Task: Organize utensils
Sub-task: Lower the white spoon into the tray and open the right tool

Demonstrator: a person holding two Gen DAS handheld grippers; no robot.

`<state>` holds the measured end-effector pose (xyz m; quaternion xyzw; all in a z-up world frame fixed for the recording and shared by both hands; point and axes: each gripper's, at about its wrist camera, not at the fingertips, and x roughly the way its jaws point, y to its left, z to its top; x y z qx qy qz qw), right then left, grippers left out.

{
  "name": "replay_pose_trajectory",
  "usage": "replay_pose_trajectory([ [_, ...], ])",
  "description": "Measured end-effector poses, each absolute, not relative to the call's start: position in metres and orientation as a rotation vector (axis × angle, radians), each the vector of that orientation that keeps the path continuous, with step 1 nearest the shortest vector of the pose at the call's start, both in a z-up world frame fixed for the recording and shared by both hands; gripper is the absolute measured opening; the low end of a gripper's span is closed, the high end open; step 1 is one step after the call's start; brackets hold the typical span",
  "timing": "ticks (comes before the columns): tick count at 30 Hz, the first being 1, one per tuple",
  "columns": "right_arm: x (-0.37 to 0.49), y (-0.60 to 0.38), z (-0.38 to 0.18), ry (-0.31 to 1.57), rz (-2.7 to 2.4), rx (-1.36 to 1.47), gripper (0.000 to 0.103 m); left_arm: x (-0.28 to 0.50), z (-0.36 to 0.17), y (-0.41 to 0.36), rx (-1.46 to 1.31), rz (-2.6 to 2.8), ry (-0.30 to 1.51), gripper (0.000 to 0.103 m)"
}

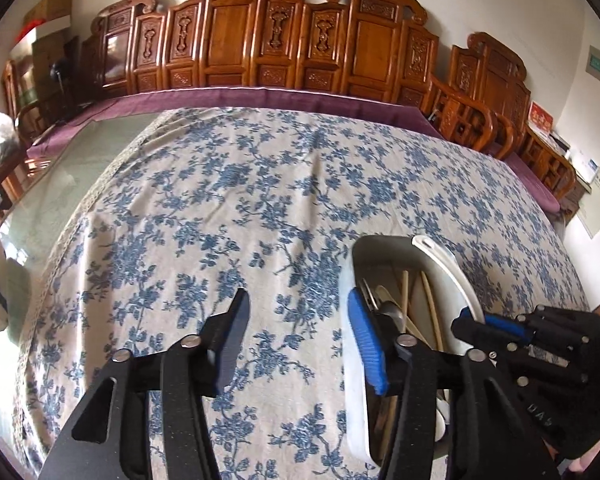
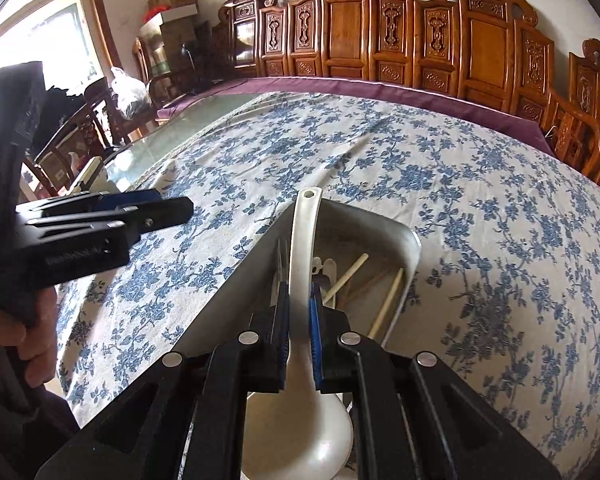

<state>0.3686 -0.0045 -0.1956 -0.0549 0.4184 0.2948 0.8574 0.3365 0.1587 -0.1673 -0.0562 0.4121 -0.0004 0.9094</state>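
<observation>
My right gripper (image 2: 299,320) pinches the white spoon (image 2: 300,420) by its handle, lower centre of frame, over the metal tray (image 2: 414,240) holding chopsticks (image 2: 388,300), ready to drop in. My left gripper (image 1: 296,336) is spread, empty, clear over the tabletop (image 1: 260,200).

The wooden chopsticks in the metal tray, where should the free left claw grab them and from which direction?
Grip the chopsticks at their raised upper ends, coming from above: they lean against the tray wall, so the tips stand clear. The left claw is open; the right claw holds the white spoon.
</observation>
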Motion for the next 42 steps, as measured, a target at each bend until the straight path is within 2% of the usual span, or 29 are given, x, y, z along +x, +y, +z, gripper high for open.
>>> replay_pose_trajectory([
  [1, 0.371, -0.002, -0.199, 0.886, 0.621, -0.115, 0.011, 0.337, -0.167, 0.161, -0.116, 0.006, 0.847, 0.067],
  [2, 0.372, 0.000, -0.202, 0.891, 0.622, -0.116, 0.011, 0.337, -0.167, 0.163, -0.114, 0.012, 0.845, 0.070],
  [5, 0.379, 0.006, -0.211, 0.904, 0.621, -0.126, 0.011, 0.340, -0.168, 0.168, -0.119, 0.025, 0.850, 0.071],
  [10, 0.391, 0.012, -0.224, 0.930, 0.604, -0.137, 0.011, 0.340, -0.169, 0.175, -0.129, 0.043, 0.850, 0.080],
  [33, 0.382, -0.005, -0.227, 0.972, 0.677, -0.135, 0.012, 0.339, -0.173, 0.164, -0.099, 0.036, 0.865, 0.082],
  [42, 0.375, -0.016, -0.209, 0.900, 0.630, -0.131, 0.012, 0.339, -0.174, 0.163, -0.102, 0.037, 0.866, 0.083],
])
